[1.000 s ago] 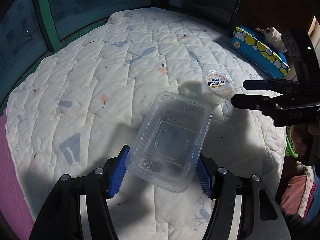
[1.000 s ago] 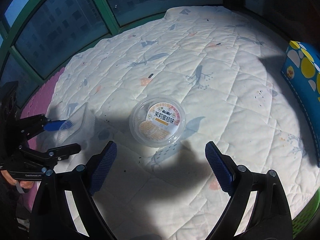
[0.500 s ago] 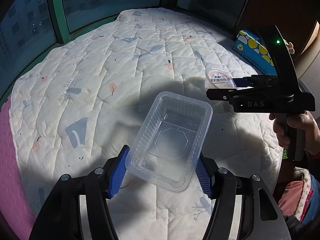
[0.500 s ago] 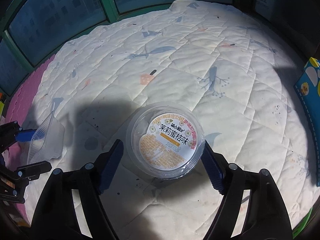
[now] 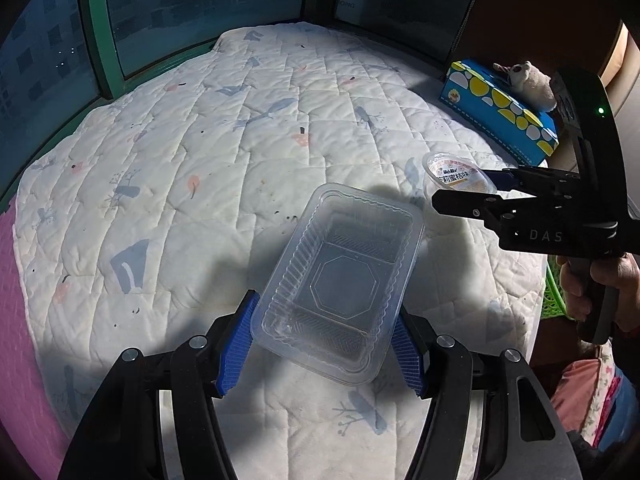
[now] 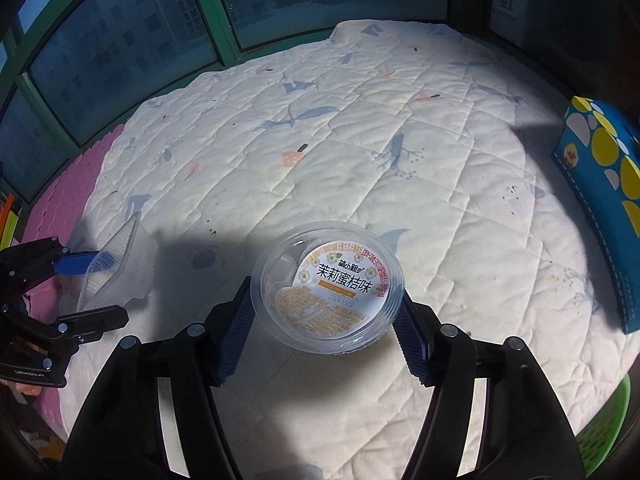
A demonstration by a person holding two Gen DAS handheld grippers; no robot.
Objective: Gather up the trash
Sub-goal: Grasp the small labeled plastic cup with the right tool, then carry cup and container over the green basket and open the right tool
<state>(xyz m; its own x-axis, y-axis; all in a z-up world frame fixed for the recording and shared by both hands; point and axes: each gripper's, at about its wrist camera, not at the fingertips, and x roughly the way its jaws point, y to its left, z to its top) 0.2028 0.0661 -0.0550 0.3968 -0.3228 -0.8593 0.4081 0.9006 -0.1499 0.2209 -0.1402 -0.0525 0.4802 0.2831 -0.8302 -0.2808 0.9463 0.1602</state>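
Left wrist view. Left gripper with jaws pinching clear plastic tray across its short width, blue pads pressed on both long walls near the tray's near end. Long axis running straight out ahead of the jaws, far end angled up-right. Tray empty, held above quilted bed, shadow cast beneath. Right of the tray and just beyond its far corner: right gripper seen side-on, round lidded cup between its black fingers. Person's hand on that gripper's handle. Beyond the cup, at bed edge: blue spotted box with small plush toy on top.

Right wrist view. Jaws here just drawn in around the round lidded cup, pads touching its two opposite sides; cup sits centred between them, printed lid facing up, appears lifted clear of the quilt though hard to confirm. Left of the cup, well apart: left gripper with tray edge-on. Green basket rim down-right of the cup, at the bed's near edge.

Judgement: both pieces of trash in hand; next move turns on carrying them off the bed to a bin. Green basket lies nearer the right hand, if that is the bin.
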